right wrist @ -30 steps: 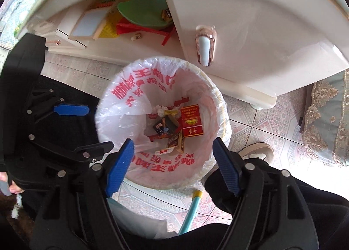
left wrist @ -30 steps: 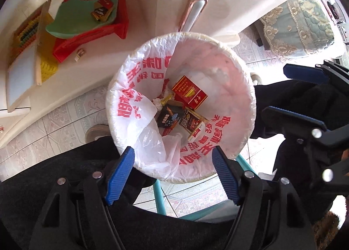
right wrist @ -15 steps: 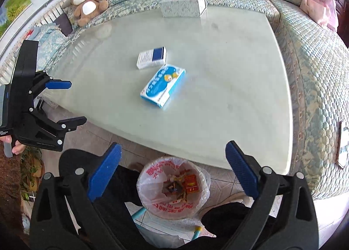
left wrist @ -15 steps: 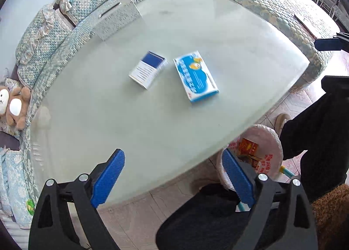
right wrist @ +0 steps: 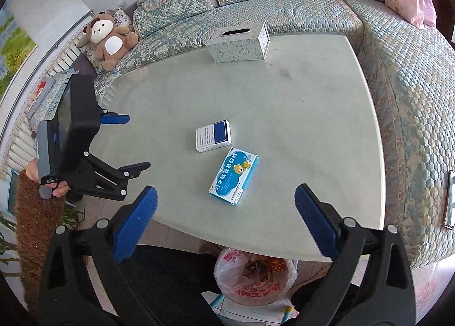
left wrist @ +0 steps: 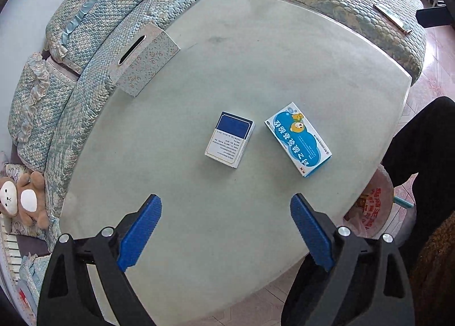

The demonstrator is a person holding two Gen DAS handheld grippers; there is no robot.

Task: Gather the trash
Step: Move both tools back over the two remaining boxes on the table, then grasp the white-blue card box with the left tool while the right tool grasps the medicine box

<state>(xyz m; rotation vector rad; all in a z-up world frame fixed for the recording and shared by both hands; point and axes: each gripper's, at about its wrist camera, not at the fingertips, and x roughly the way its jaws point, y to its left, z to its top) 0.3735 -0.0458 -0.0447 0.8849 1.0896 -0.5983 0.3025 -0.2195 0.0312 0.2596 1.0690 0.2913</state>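
Note:
Two small boxes lie side by side on the pale green table (left wrist: pixel 256 50): a white and dark-blue box (left wrist: pixel 229 139) (right wrist: pixel 213 135) and a light-blue cartoon box (left wrist: pixel 297 138) (right wrist: pixel 233 175). My left gripper (left wrist: pixel 226 228) is open and empty above the table's near edge, short of both boxes; it also shows at the left in the right wrist view (right wrist: pixel 125 141). My right gripper (right wrist: pixel 226 220) is open and empty above the table's front edge, close to the light-blue box. The bin with its white, red-printed bag (right wrist: pixel 256 277) (left wrist: pixel 372 209) stands on the floor beside the table, holding trash.
A patterned tissue box (right wrist: pixel 241 45) (left wrist: pixel 145 60) stands at the table's far edge. A quilted sofa (right wrist: pixel 284 10) wraps around the table, with a teddy bear (right wrist: pixel 106 38) and a pink bag (right wrist: pixel 409 4) on it. The person's dark legs (left wrist: pixel 421 155) are by the bin.
Both grippers rose from directly over the bin to above the tabletop. The two boxes now lie ahead of them. Both stayed open and empty.

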